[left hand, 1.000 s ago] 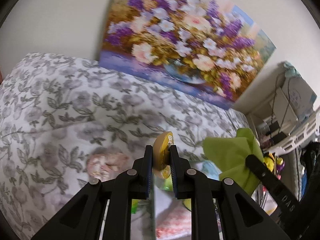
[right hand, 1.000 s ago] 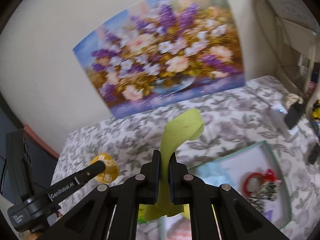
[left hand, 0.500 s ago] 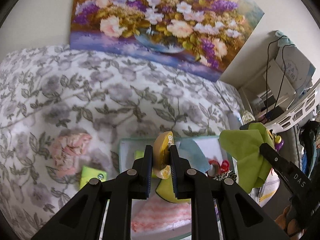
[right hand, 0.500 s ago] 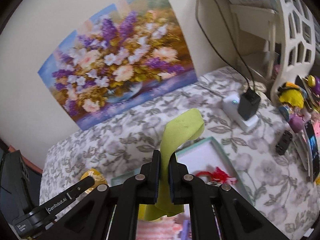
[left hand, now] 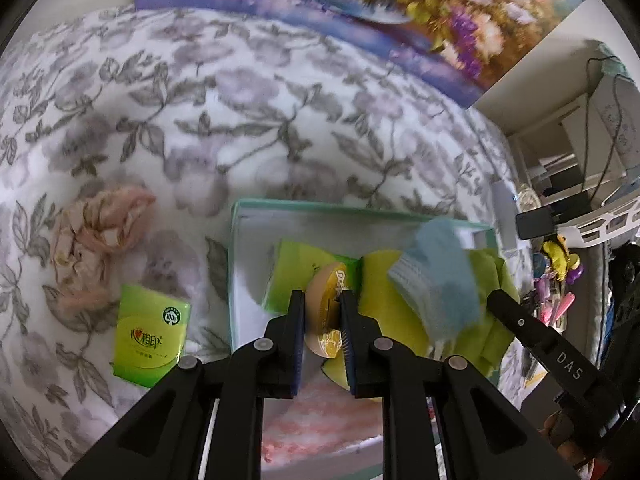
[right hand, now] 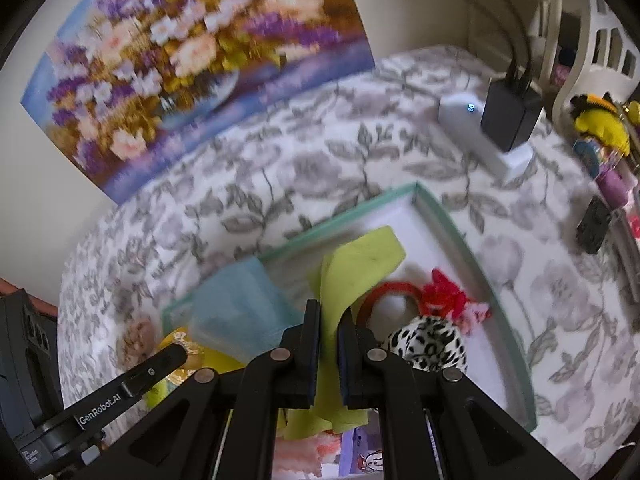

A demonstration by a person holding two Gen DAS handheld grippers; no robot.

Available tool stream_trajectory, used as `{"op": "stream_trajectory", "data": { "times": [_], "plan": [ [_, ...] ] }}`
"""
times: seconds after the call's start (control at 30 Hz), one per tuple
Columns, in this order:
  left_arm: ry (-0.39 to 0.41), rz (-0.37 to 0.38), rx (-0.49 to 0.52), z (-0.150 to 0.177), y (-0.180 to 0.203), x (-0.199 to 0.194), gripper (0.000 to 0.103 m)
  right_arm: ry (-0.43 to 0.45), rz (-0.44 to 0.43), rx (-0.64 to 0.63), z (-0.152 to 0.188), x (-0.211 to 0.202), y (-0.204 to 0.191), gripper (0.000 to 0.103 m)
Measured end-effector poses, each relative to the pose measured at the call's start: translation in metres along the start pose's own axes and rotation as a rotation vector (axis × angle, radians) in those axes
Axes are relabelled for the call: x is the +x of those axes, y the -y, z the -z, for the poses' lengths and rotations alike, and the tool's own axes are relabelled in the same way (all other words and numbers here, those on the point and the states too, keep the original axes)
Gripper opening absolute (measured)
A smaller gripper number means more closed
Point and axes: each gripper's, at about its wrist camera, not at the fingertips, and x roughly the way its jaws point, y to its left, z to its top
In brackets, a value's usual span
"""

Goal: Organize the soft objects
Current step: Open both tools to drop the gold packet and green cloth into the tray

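1. Here, the left gripper (left hand: pixel 322 312) is clenched on a round yellow pouch (left hand: pixel 326 300) with gold print, held upright between its pads over the box (left hand: pixel 234 248).
2. The right gripper (right hand: pixel 329 332) is clenched on a lime-green cloth (right hand: pixel 360 264); the cloth stands up above the jaws and also hangs below them, over the box (right hand: pixel 452 220).
3. The box is shallow, white inside with a teal rim, and lies on a bedspread (left hand: pixel 200 120) printed with grey flowers and leaves.
4. Inside the box, the left wrist view shows a green tissue pack (left hand: pixel 304 264) just behind the pouch, a light blue cloth (left hand: pixel 436 276) to the right of it, and a pink textured cloth (left hand: pixel 320 416) at the box's near end.
5. Inside the box, the right wrist view shows a red hair tie (right hand: pixel 392 296) with a red and pink bow, and a black-and-white spotted scrunchie (right hand: pixel 428 344) just in front of it, both right of the lime-green cloth.
6. Outside the box, to its left on the bedspread, lie a second green tissue pack (left hand: pixel 150 336) and a crumpled pale pink scrunchie (left hand: pixel 96 240) beyond that.
7. Beyond the box, a flower painting (right hand: pixel 180 60) leans against the wall.
8. Past the box's far right corner, a white power strip (right hand: pixel 476 136) with a black charger (right hand: pixel 510 116) plugged in lies on the bedspread.
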Motion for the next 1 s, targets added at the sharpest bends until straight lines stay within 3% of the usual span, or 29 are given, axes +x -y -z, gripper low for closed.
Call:
{"op": "stream_trajectory", "data": {
  "times": [0.4, 0.57, 0.63, 0.9, 1.0],
  "plan": [
    [-0.025, -0.021, -0.004, 0.000, -0.003, 0.006, 0.023, -0.114, 0.048, -0.021, 0.010, 0.031, -0.001, 0.012],
    [-0.050, -0.045, -0.029, -0.001, -0.008, 0.007, 0.041, -0.094, 0.050, -0.032, 0.007, 0.019, -0.006, 0.012],
    [-0.051, -0.044, -0.045, -0.001, -0.010, 0.005, 0.043, -0.088, 0.055, -0.036, 0.006, 0.014, -0.008, 0.012],
    [0.017, -0.074, -0.037, -0.006, -0.010, -0.022, 0.057, -0.035, 0.066, -0.056, 0.000, -0.010, -0.014, 0.030],
    [0.041, -0.106, -0.034, -0.009, -0.010, -0.029, 0.063, -0.021, 0.074, -0.068, -0.002, -0.016, -0.018, 0.049]
  ]
}}
